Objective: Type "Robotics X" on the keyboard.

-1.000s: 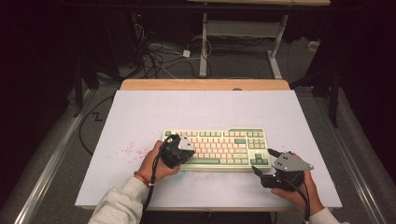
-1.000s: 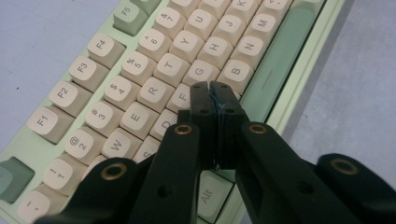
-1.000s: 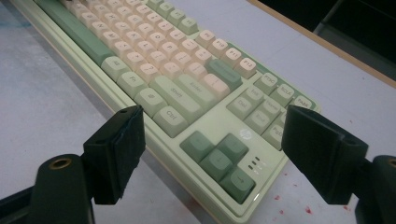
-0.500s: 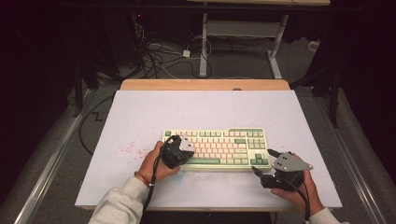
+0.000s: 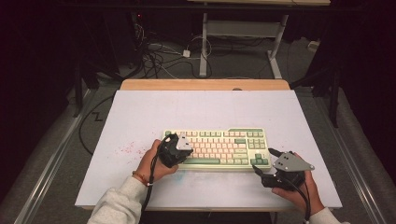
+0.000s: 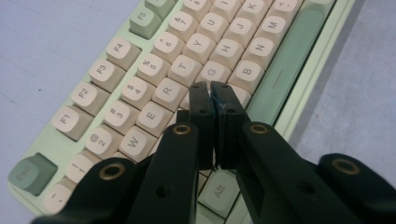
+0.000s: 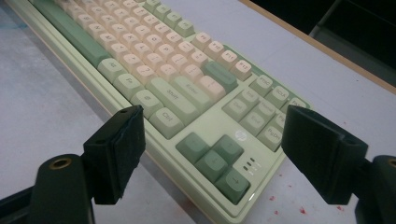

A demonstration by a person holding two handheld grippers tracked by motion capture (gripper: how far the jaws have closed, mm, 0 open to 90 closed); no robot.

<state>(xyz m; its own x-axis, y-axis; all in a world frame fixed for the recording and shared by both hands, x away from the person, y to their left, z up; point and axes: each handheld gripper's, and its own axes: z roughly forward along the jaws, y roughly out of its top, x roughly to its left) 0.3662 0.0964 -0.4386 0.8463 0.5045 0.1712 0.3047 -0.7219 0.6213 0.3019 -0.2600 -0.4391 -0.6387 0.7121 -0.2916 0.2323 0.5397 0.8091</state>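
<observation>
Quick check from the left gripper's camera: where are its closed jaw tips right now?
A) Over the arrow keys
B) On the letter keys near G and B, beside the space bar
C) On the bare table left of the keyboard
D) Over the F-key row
B: in the left gripper view the left gripper has its jaws pressed together, tips down among the letter keys of the keyboard just below G and B, next to the green space bar.

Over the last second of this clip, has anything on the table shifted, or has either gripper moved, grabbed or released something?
Nothing visibly changed. The left gripper stays shut, its tips down on the letter keys of the keyboard. The right gripper stays open at the keyboard's arrow-key corner, holding nothing. The keyboard lies where it was on the white table.
</observation>
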